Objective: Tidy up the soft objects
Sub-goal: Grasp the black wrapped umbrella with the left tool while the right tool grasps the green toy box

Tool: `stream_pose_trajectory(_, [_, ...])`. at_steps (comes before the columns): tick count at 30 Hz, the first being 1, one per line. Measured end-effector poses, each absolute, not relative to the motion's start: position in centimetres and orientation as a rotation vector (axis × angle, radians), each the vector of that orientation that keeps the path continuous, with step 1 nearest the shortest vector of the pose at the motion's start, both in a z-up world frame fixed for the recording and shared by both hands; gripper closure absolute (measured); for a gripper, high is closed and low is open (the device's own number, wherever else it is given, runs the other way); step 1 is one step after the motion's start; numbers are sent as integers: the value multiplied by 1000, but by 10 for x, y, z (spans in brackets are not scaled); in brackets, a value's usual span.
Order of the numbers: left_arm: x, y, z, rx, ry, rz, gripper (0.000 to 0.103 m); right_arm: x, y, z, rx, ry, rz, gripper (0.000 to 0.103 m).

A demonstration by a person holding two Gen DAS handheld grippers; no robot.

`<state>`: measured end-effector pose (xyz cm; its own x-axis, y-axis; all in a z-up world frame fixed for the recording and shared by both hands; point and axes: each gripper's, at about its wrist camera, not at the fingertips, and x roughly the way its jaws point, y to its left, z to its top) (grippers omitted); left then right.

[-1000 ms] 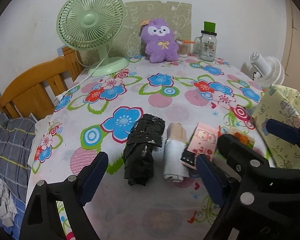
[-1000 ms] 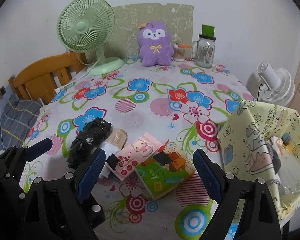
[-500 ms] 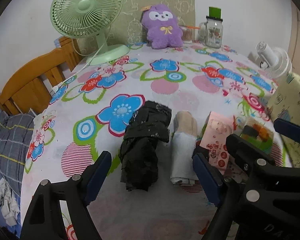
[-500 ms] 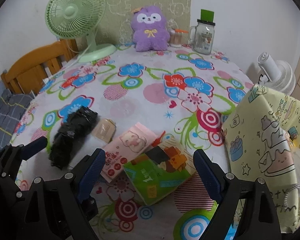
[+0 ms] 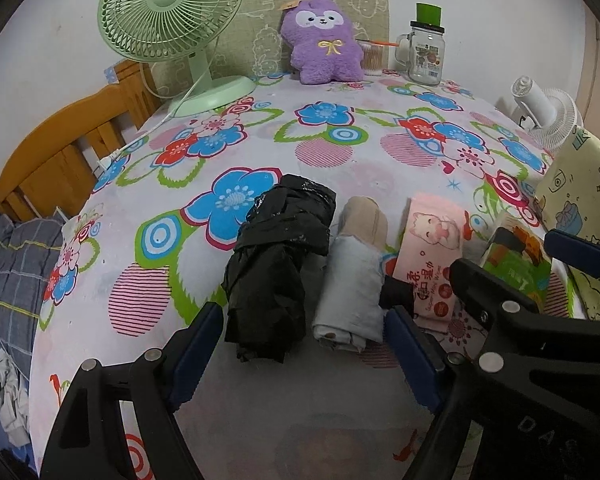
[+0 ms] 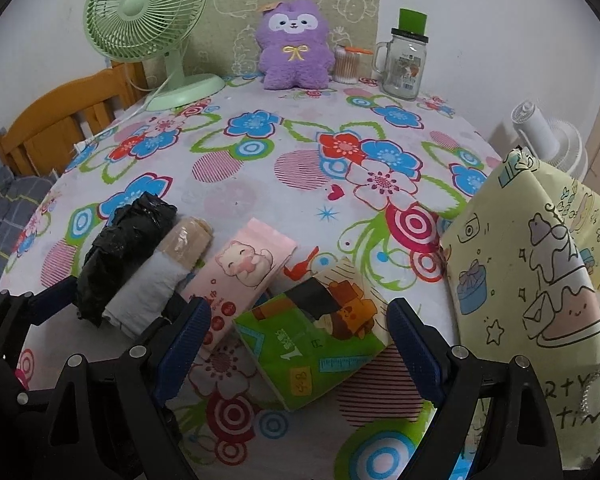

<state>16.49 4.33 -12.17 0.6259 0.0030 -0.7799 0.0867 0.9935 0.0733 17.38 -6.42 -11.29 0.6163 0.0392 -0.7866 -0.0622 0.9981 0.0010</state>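
Observation:
On the flowered tablecloth (image 5: 340, 152) lie a black rolled bundle (image 5: 276, 268), a grey and beige cloth roll (image 5: 352, 280), a pink tissue pack (image 5: 432, 256) and a green tissue pack (image 6: 312, 336). My left gripper (image 5: 304, 356) hangs low over the near ends of the two rolls. Its jaws are closing with both rolls between them, and the pads do not press on either. My right gripper (image 6: 298, 344) stands open astride the green pack, with the pink pack (image 6: 244, 268) just left of it. A purple plush toy (image 6: 294, 44) leans at the table's back.
A yellow cartoon gift bag (image 6: 540, 280) stands at the right edge. At the back are a green fan (image 5: 172, 20) and a glass jar (image 5: 424, 56). A white fan (image 5: 548, 112) sits off the right side, a wooden chair (image 5: 60, 148) on the left.
Both grippers have sunk toward the table and tipped further down. The left jaws have narrowed around the two rolls. Nothing on the table has moved.

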Motion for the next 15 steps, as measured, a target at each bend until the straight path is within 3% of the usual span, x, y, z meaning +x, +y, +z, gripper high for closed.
stream_pose_trajectory(8, [159,36,-120,118,886,-42,48,170,-73,-114,-29,904,41,12])
stream_pose_trajectory(15, [157,28,-120,142,876,-33,51,170,-81,-122,40,937,51,17])
